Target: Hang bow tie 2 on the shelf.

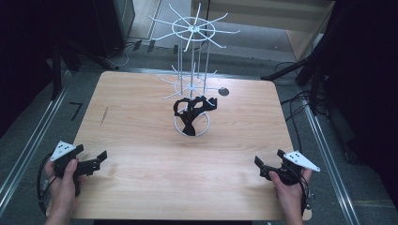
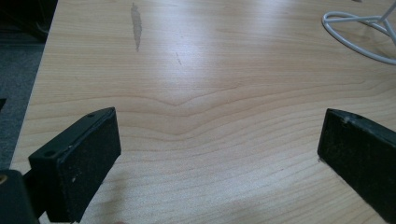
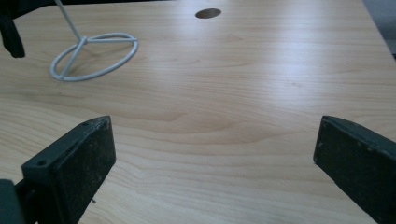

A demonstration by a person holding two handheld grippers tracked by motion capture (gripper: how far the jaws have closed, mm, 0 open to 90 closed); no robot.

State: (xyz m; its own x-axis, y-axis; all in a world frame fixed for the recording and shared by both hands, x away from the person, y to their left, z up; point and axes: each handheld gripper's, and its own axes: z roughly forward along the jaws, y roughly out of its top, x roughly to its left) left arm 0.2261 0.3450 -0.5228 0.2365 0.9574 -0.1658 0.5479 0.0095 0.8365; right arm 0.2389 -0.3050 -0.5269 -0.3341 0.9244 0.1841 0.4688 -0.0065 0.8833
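A white wire stand (image 1: 193, 70) with two tiers of spoked arms rises from a ring base at the middle of the wooden table (image 1: 187, 183). Several black items (image 1: 193, 108) hang in a clump low on it, and I cannot make out their shape. My left gripper (image 1: 91, 153) rests at the table's front left corner, held in a hand, open and holding nothing. My right gripper (image 1: 270, 158) is at the front right, also open and holding nothing. The left gripper (image 2: 219, 126) has bare wood between its jaws, with the stand's base ring (image 2: 359, 17) far off. The right gripper (image 3: 215, 126) faces that ring (image 3: 74, 78) too.
A dark round hole (image 1: 224, 91) sits in the tabletop behind and right of the stand; it also lies ahead of the right gripper as the hole (image 3: 208, 13). A grey streak (image 2: 136, 25) marks the wood at the left. Cables and dark frames surround the table on the floor.
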